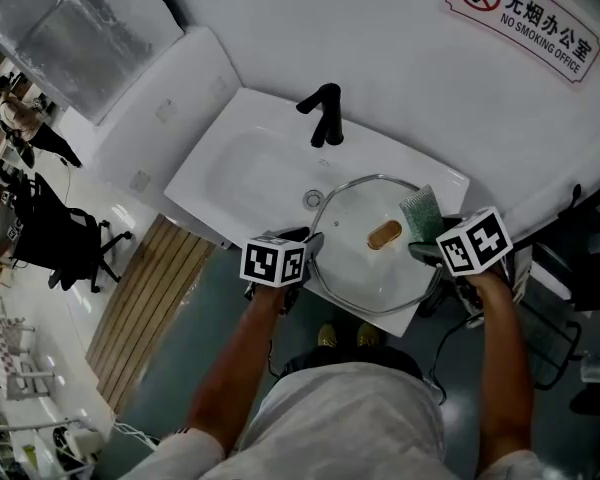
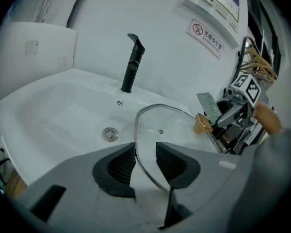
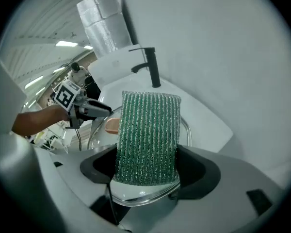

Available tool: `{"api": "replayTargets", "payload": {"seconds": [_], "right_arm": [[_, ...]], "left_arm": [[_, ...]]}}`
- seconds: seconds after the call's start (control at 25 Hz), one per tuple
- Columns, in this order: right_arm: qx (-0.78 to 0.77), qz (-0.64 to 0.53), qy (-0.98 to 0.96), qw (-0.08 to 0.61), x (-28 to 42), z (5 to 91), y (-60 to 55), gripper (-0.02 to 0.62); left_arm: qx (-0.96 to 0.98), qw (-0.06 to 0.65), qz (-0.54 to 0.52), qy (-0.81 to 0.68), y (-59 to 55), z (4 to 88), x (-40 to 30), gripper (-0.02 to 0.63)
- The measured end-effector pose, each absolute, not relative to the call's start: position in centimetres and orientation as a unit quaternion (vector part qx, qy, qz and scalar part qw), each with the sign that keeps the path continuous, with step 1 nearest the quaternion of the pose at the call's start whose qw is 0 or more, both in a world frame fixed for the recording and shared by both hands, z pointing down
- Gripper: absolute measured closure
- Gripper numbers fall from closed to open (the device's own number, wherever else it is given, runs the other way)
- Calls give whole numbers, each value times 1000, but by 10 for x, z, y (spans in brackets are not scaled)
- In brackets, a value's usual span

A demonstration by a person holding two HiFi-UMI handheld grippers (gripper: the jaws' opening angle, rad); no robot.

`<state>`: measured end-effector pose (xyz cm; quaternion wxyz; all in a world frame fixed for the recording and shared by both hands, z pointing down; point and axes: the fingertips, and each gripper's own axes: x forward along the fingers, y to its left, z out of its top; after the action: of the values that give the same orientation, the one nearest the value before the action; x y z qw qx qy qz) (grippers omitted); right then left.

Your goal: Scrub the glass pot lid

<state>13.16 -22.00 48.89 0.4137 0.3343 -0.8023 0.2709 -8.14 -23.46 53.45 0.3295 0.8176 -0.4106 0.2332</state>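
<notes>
Office washroom corner: white sink, black tap, "No smoking office" sign on wall; office chair on open floor beside, foil-wrapped duct.

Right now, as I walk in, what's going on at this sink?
A person works over a white sink with a gripper in each hand. The left gripper has the rim of the glass lid between its jaws. The right gripper is clamped on a green sponge, held up at the lid's right edge; whether it touches is unclear.
</notes>
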Motion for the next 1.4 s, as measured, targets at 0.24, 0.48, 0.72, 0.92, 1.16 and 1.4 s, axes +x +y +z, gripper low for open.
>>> {"api": "replayTargets", "payload": {"seconds": [0.24,0.48,0.72,0.92,1.16,1.4], "right_arm": [[346,147,-815,441,90,449,-197,247],[315,73,-812,485,46,451,-171,247],[312,24,-800,513,23,471,-157,247],[299,19,-798,522,10,496,-146,247],[300,38,-807,507,15,504,-142,247],[338,64,-819,459,48,493,-149,247]], "left_arm": [[818,328,233,-411,-235,534,-82,463],[818,326,233,-412,-234,535,-82,463],[820,324,234,-410,-235,534,-81,463],[821,323,235,-408,-235,534,-81,463],[821,322,235,-408,-235,534,-81,463],[821,322,236,-408,-235,534,-82,463]]}}
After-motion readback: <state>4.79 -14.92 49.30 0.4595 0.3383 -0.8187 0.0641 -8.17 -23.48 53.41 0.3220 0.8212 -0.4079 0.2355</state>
